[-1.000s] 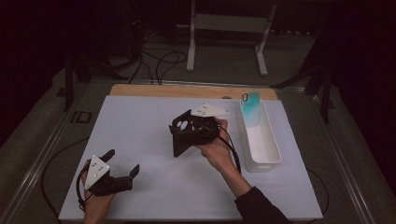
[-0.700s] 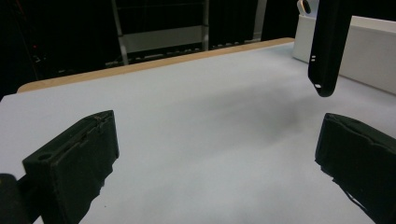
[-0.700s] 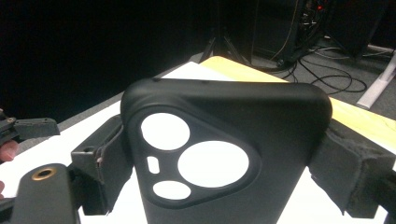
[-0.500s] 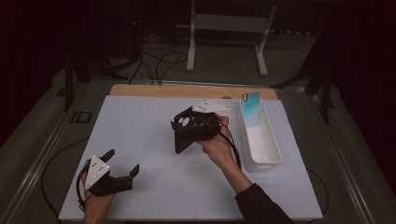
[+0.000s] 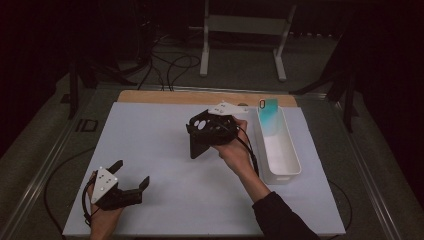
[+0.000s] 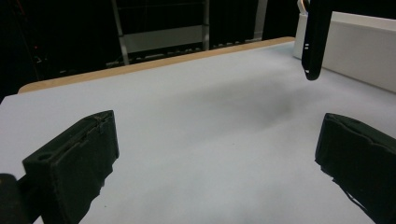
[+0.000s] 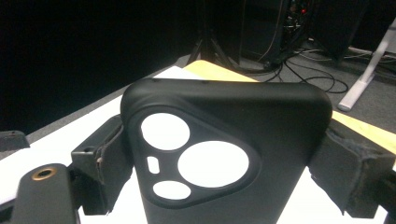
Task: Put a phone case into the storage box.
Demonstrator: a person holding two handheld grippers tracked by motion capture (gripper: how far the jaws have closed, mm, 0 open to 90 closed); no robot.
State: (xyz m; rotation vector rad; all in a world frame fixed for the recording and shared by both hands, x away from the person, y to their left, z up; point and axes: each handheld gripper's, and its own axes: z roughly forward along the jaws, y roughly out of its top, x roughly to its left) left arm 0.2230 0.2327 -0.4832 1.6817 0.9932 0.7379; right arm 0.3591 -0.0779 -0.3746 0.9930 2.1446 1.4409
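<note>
Phone case, black with a cluster of camera cut-outs, is held clamped by its side edges between the fingers of the right gripper, lifted clear above the middle of the tabletop. Largest of all is that white tabletop, left bare around the work, probably so that the case can be moved freely. Next in size, a white tray is set along the right side, within easy reach of the right hand; a teal sheet lies at its far end. The case is gripped across its width, which seems meant to keep its back and cut-outs exposed. Smaller still, the left gripper is rested low at the near left corner, its fingers spread wide and grasping nothing, apparently kept ready.
</note>
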